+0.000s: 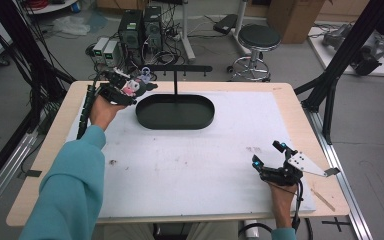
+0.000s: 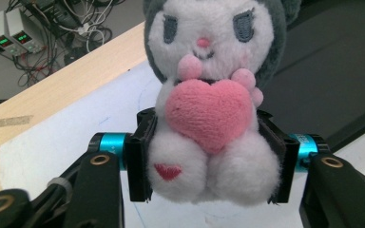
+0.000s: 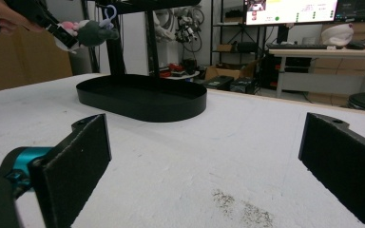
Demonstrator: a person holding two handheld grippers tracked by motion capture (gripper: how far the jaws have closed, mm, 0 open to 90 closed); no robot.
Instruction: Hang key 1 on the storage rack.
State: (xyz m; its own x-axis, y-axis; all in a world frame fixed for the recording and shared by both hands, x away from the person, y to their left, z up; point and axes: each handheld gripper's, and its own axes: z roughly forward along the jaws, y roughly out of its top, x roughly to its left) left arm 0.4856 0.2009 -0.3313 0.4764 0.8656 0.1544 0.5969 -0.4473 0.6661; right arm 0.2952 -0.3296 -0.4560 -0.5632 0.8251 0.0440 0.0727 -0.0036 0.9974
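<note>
A small plush toy (image 2: 209,99) with a white face, grey hood and pink heart is clamped at its lower body between the pads of my left gripper (image 2: 208,164). In the high view that left gripper (image 1: 128,90) holds the plush toy (image 1: 134,88) in the air just left of the black oval tray (image 1: 175,121), near the end of the tray's T-shaped hanging bar (image 1: 180,69). A pale blue loop (image 3: 108,11) on the toy's head sits close to the bar. My right gripper (image 1: 269,161) rests low at the table's front right, jaws wide apart and empty (image 3: 209,161).
White mat (image 1: 190,160) covers the wooden table (image 1: 45,150). A black stool (image 1: 258,40), power supplies (image 1: 106,50) and cables lie on the floor beyond the far edge. Black frame struts (image 1: 340,60) rise at the right.
</note>
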